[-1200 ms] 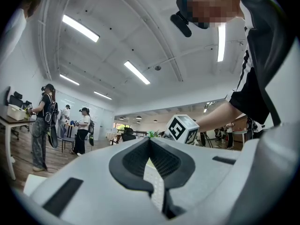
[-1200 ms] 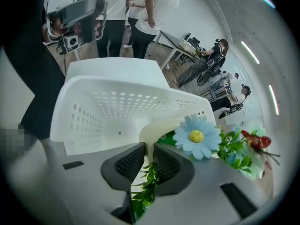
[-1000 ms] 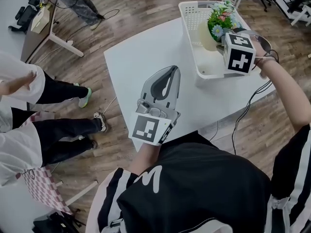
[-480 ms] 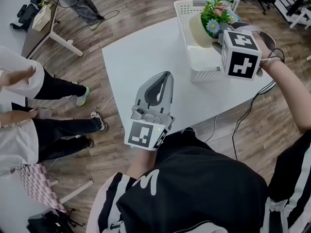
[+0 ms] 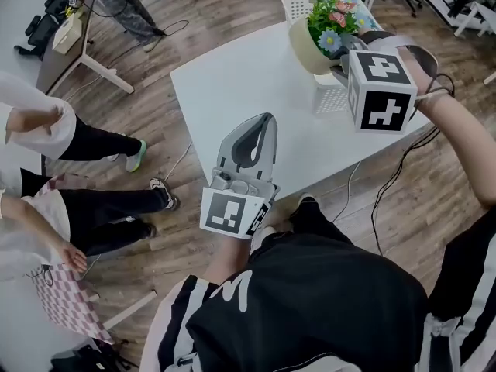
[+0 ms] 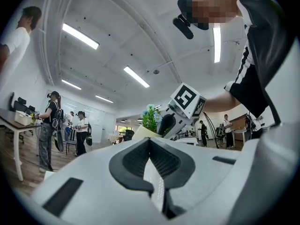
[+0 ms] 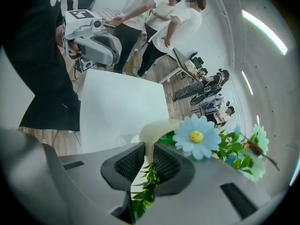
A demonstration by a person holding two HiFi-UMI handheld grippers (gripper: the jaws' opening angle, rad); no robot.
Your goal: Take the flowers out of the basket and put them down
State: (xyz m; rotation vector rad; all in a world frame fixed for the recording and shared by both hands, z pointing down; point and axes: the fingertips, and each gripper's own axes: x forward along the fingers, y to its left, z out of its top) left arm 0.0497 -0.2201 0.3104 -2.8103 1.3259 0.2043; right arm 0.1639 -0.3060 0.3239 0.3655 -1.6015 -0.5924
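Steadiness counted: our right gripper (image 7: 149,150) pinched the flower pot (image 5: 304,43) by its rim above the table's (image 5: 248,84) far edge. We favoured an upright lowering; our left gripper (image 6: 150,143) hung closed, empty.

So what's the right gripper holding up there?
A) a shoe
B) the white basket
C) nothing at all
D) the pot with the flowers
D: in the right gripper view the right gripper has its jaws pinched on the rim of the cream flowerpot, with the blue daisy right beside them.
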